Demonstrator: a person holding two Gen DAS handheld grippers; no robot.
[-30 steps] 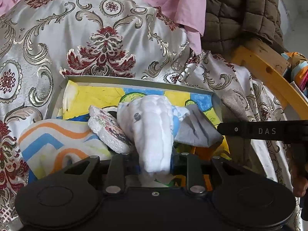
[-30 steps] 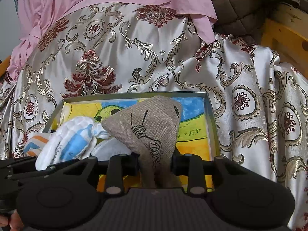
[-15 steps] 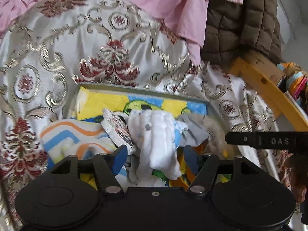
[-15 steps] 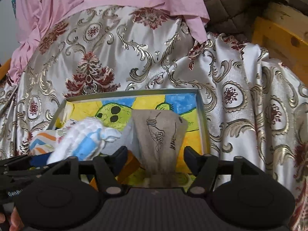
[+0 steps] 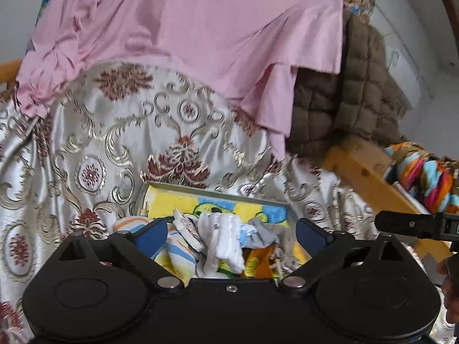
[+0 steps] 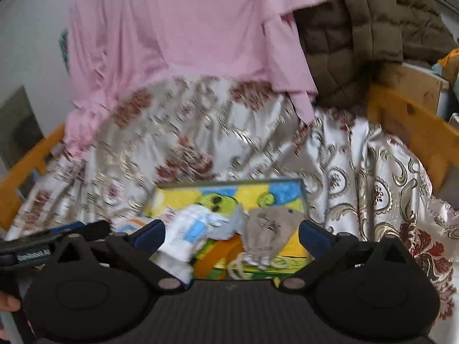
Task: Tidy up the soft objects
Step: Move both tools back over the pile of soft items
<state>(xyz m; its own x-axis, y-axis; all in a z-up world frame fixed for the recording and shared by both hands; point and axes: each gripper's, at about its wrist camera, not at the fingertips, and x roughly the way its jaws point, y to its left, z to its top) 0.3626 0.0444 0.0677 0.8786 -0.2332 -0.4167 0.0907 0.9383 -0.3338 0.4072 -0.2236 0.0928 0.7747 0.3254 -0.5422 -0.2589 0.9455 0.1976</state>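
Observation:
A shallow tray [image 5: 218,193] with a yellow, blue and green cartoon lining lies on the patterned bedspread; it also shows in the right wrist view [image 6: 302,197]. In it lie a white plush elephant [image 5: 226,238], a flat round pad [image 5: 188,230], a striped cloth [image 5: 132,226] and a grey cloth [image 5: 262,233]. A burlap drawstring pouch [image 6: 268,229] lies at the tray's right, beside the white and blue toy [image 6: 189,235]. My left gripper [image 5: 232,236] is open and empty above the tray. My right gripper [image 6: 232,235] is open and empty too.
A silver and red brocade bedspread [image 5: 94,154] covers the bed. A pink cloth [image 5: 186,34] and a brown quilted jacket [image 5: 352,100] lie behind. Wooden bed rails [image 6: 413,132] run along the right side and also the left [image 6: 31,166]. A colourful cloth [image 5: 427,180] lies right.
Both grippers opened and let go: the left released the plush elephant, the right released the burlap pouch. Both have pulled back and up from the tray, where the objects now lie.

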